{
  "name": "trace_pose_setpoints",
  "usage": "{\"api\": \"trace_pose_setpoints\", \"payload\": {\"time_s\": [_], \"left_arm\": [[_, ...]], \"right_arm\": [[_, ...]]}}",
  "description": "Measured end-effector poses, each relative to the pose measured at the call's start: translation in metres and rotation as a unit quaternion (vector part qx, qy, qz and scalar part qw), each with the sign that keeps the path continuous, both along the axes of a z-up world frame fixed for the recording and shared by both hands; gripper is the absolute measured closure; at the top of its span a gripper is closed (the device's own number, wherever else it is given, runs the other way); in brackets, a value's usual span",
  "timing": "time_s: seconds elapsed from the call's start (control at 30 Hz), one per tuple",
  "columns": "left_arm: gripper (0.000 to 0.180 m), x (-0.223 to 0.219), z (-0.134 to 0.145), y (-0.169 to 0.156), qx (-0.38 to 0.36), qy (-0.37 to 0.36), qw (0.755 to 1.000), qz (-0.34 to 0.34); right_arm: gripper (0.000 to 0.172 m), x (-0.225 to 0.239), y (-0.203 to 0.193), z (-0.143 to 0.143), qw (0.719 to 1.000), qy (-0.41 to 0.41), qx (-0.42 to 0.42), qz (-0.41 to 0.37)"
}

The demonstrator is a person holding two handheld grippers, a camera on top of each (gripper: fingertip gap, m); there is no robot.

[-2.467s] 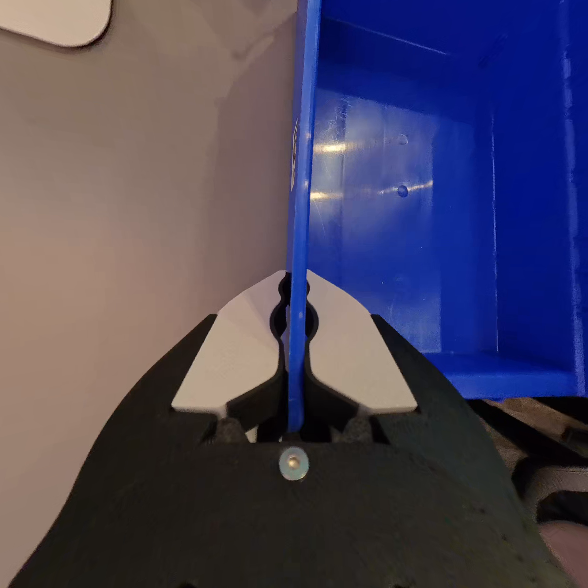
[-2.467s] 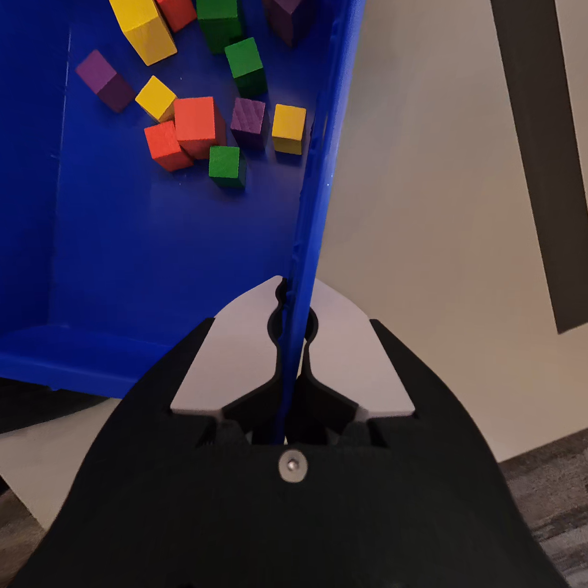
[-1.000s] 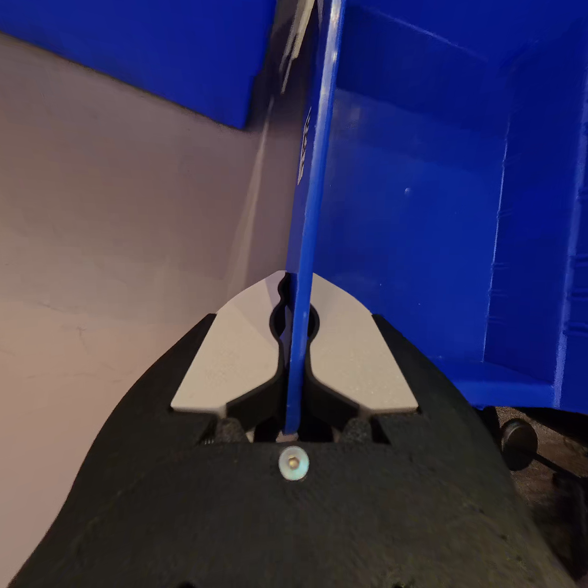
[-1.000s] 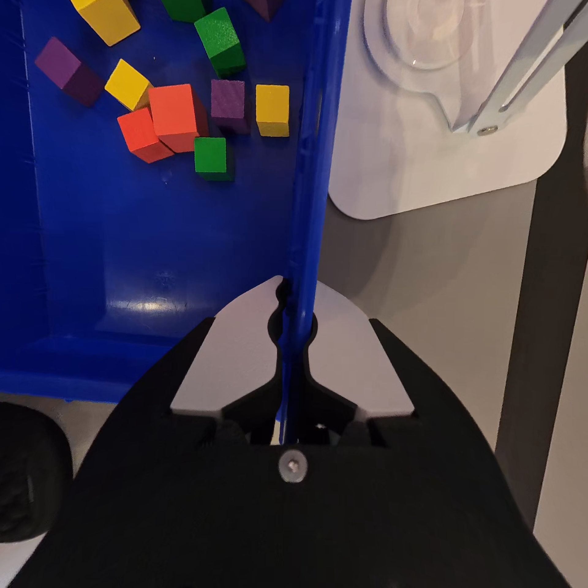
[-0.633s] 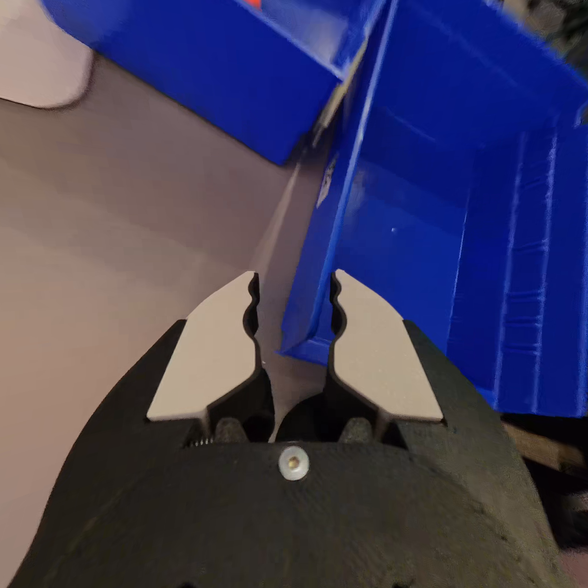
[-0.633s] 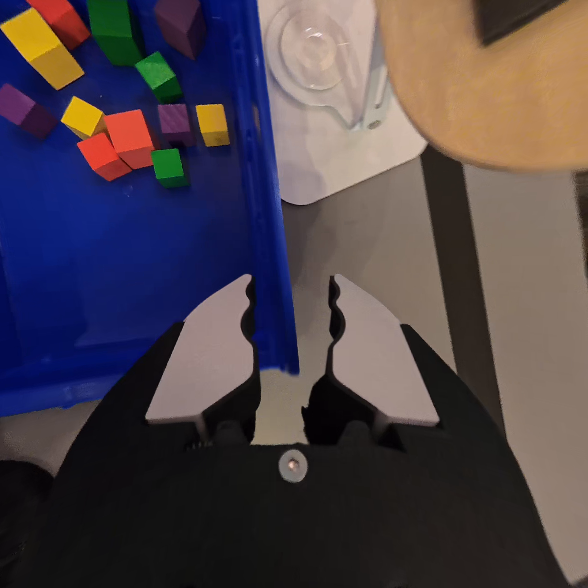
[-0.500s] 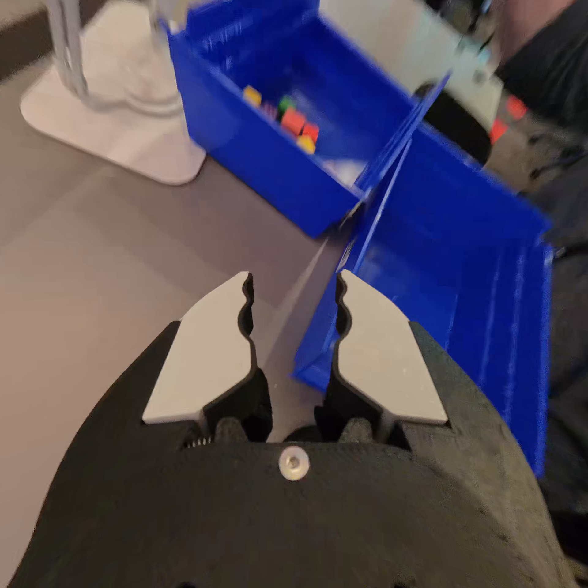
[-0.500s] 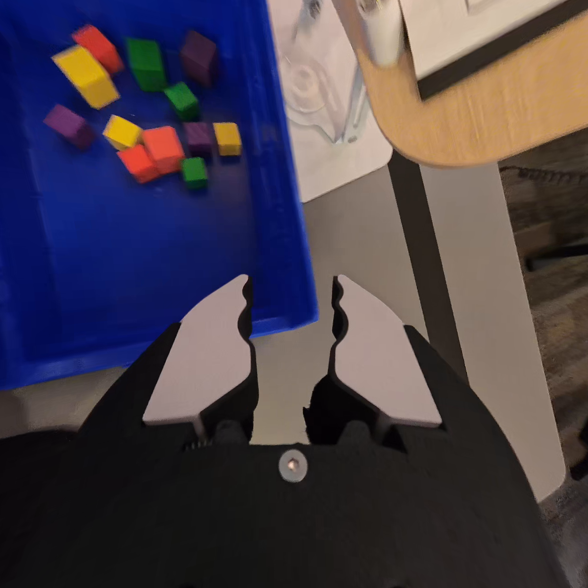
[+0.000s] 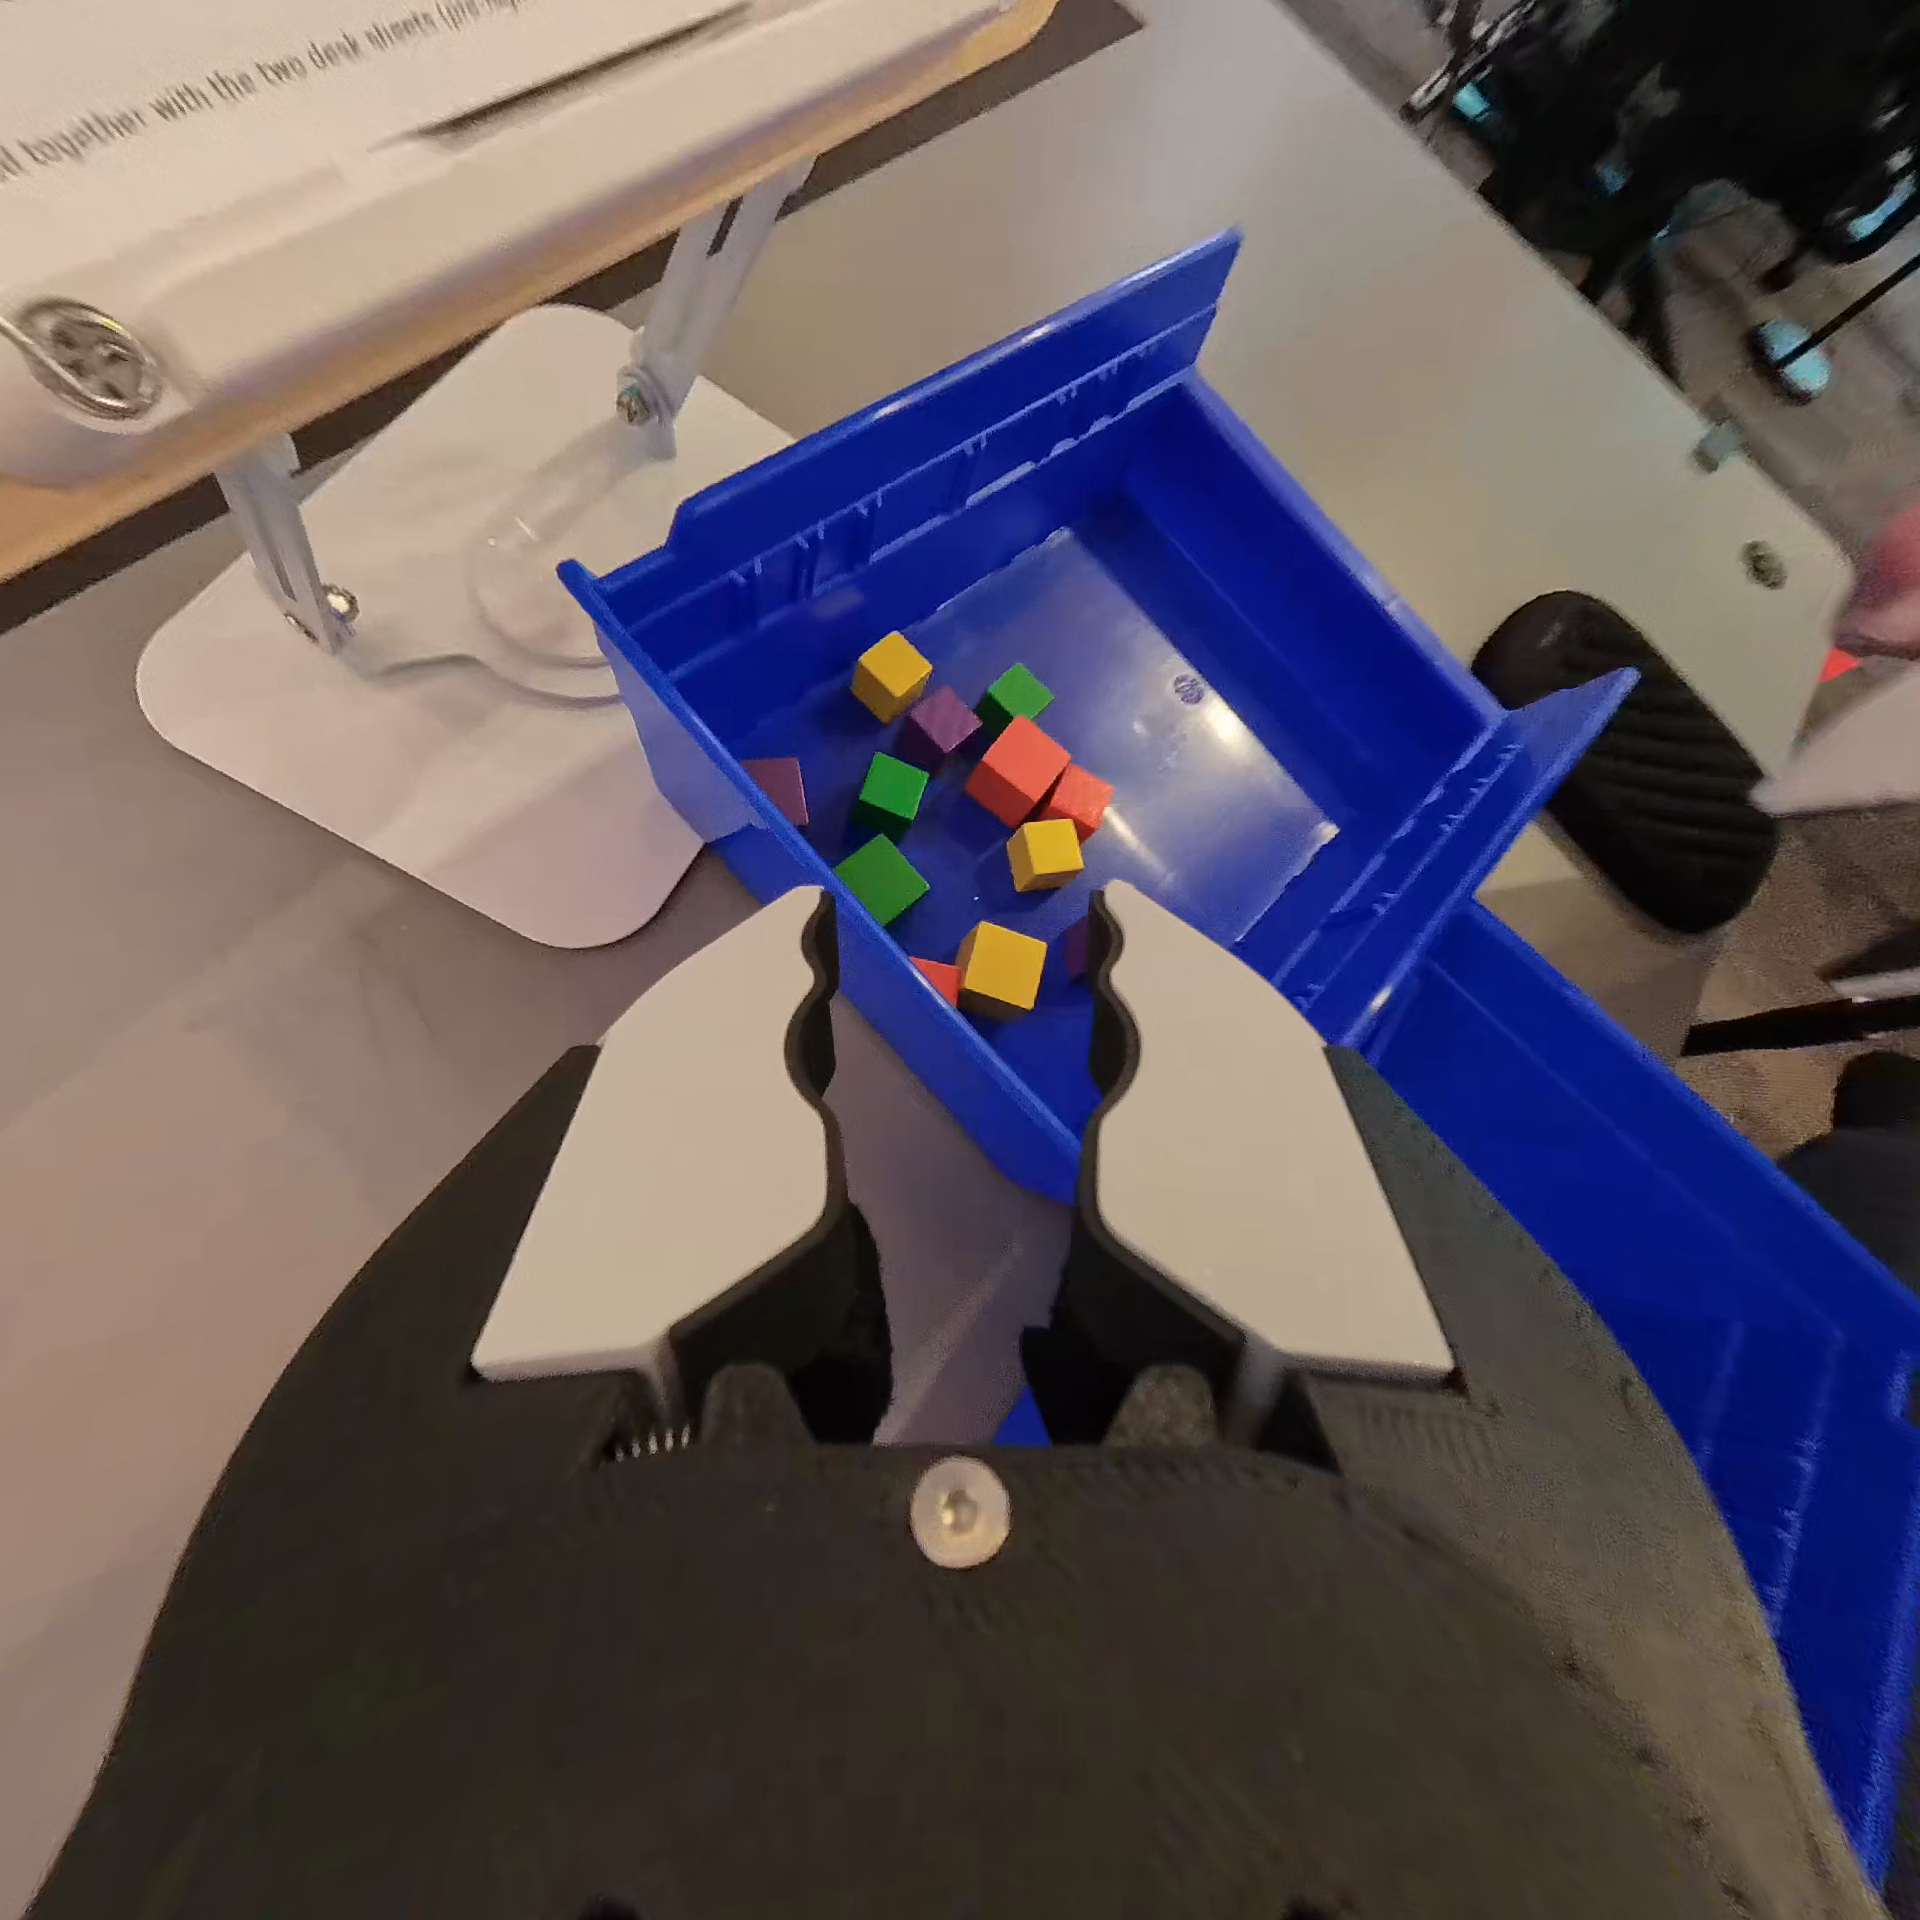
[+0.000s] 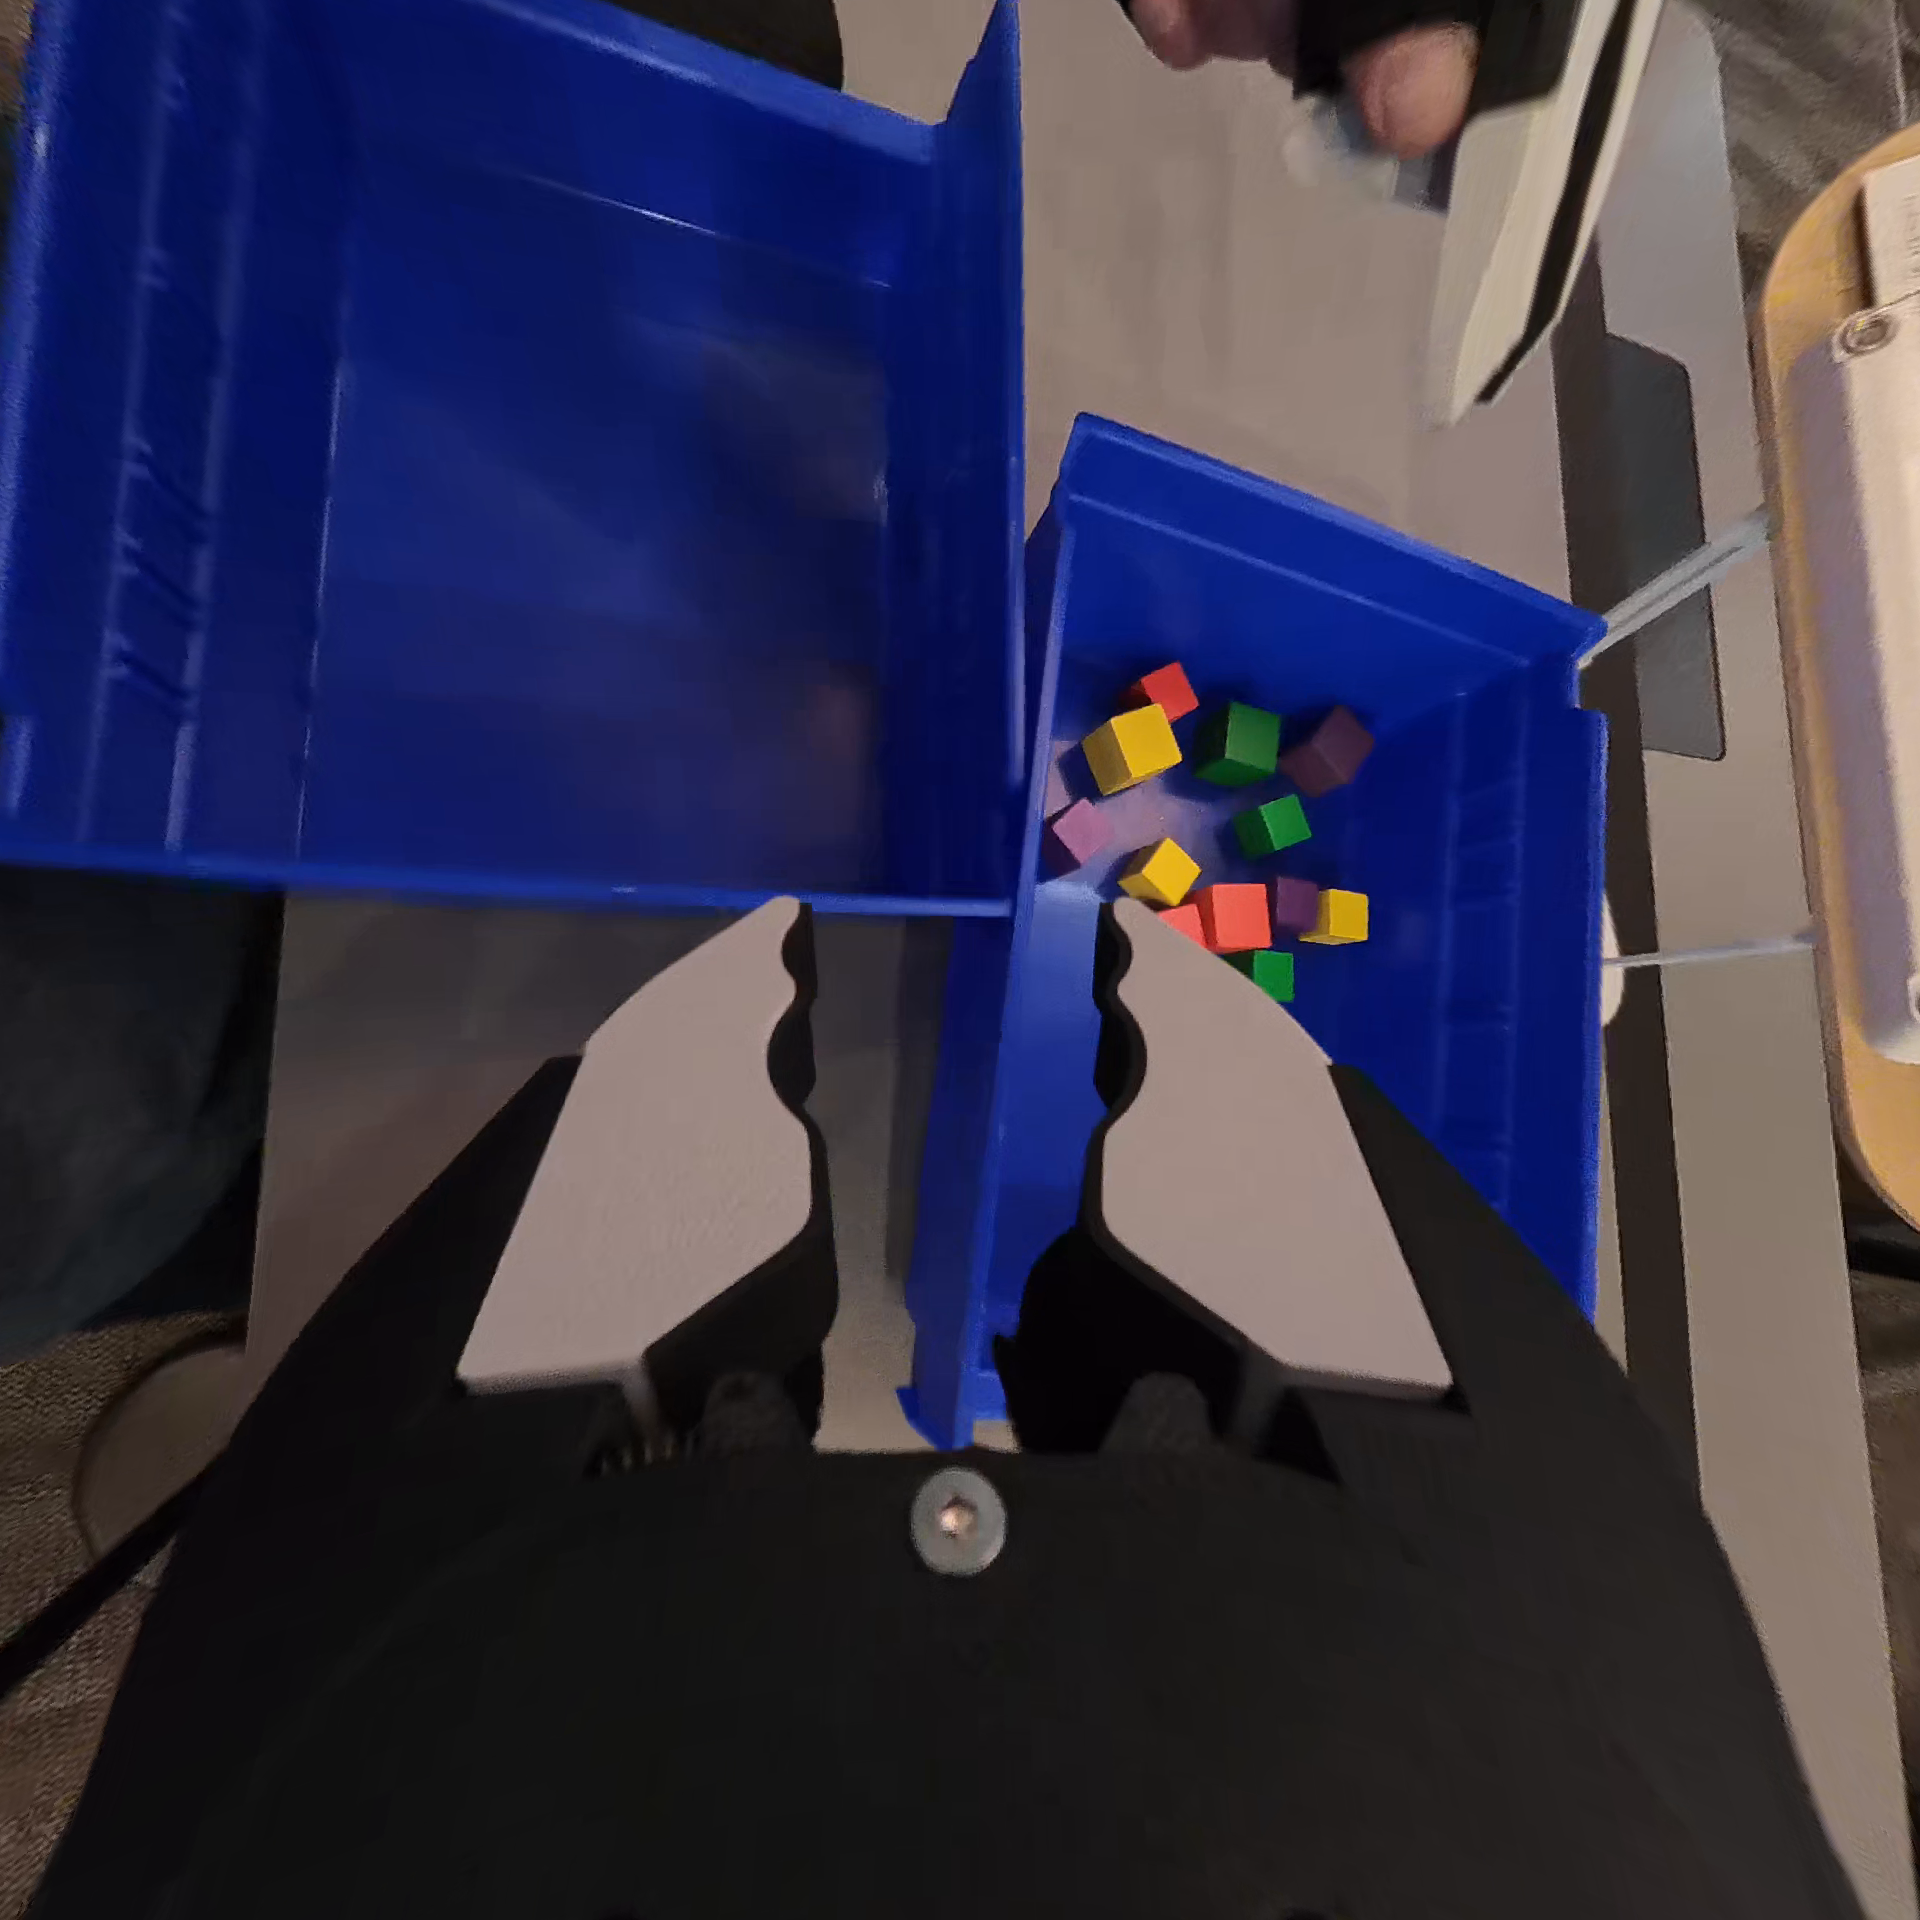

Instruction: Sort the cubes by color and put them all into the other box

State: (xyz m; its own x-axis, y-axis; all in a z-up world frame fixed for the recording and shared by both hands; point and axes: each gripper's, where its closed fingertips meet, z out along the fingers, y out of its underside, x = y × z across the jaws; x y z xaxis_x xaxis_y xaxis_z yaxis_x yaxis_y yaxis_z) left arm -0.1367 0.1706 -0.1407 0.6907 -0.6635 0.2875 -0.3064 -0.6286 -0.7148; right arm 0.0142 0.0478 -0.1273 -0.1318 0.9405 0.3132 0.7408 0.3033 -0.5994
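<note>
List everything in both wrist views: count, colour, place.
Cube bin: 1, blue, on the table by the stand.
Empty bin: 1, blue, touching the cube bin's corner.
Yellow cubes: 3, in the cube bin.
Green cubes: 3, same bin.
Red cubes: 3, same bin.
Purple cubes: 3, same bin.
Stand: 1, white base, wooden top, behind the cube bin.
Table: 1, grey.
Left gripper: open, empty, above the cube bin's wall.
Right gripper: open, empty, above the bins' junction.

I am seeing the empty blue box (image 10: 582,582) lying wide open from above. The cubes (image 10: 1226,831) are crowding the other box (image 10: 1496,935) at one end, leaving bare floor beyond, while the tilted board (image 9: 395,208) is overhanging its far side.
</note>
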Motion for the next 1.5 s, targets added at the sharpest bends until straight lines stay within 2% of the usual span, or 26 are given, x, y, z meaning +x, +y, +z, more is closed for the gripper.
{"api": "trace_pose_setpoints", "payload": {"time_s": [0.2,0.3,0.43,0.5,0.63,0.77,0.83,0.97,1.1,1.23,1.33,1.5], "left_arm": [[0.131,0.012,-0.031,0.011,-0.023,0.061,0.998,0.012],[0.125,0.011,-0.047,0.011,-0.052,0.08,0.995,0.017],[0.141,0.01,-0.07,0.007,-0.074,0.117,0.99,0.004],[0.158,0.01,-0.075,0.004,-0.086,0.12,0.989,-0.003],[0.161,0.006,-0.076,0.003,-0.087,0.132,0.987,-0.011],[0.162,-0.002,-0.076,0.003,-0.083,0.154,0.984,-0.018],[0.161,-0.006,-0.076,0.003,-0.083,0.153,0.985,-0.02],[0.163,-0.023,-0.076,0.005,-0.083,0.167,0.982,-0.017],[0.164,-0.041,-0.076,0.007,-0.081,0.178,0.981,-0.014],[0.164,-0.064,-0.076,0.005,-0.084,0.201,0.976,-0.021],[0.165,-0.091,-0.077,0.006,-0.077,0.237,0.968,-0.014],[0.164,-0.131,-0.078,-0.001,-0.102,0.245,0.964,-0.013]], "right_arm": [[0.117,-0.018,-0.018,-0.018,1.0,-0.006,0.002,0.004],[0.118,-0.025,-0.03,-0.025,0.999,-0.003,0.011,0.043],[0.116,-0.023,-0.058,-0.042,0.989,-0.032,-0.001,0.143],[0.116,-0.021,-0.065,-0.053,0.983,-0.055,-0.01,0.177],[0.127,-0.019,-0.08,-0.054,0.968,-0.053,-0.033,0.243],[0.122,-0.009,-0.083,-0.047,0.956,-0.059,-0.096,0.269],[0.114,0.002,-0.084,-0.054,0.949,-0.092,-0.098,0.286],[0.112,0.01,-0.088,-0.071,0.935,-0.128,-0.081,0.321],[0.141,0.001,-0.08,-0.074,0.938,-0.127,-0.028,0.32],[0.15,0.001,-0.077,-0.074,0.934,-0.129,-0.031,0.33],[0.151,0.007,-0.075,-0.074,0.93,-0.144,-0.032,0.337],[0.15,0.018,-0.068,-0.074,0.927,-0.163,-0.032,0.335]]}}
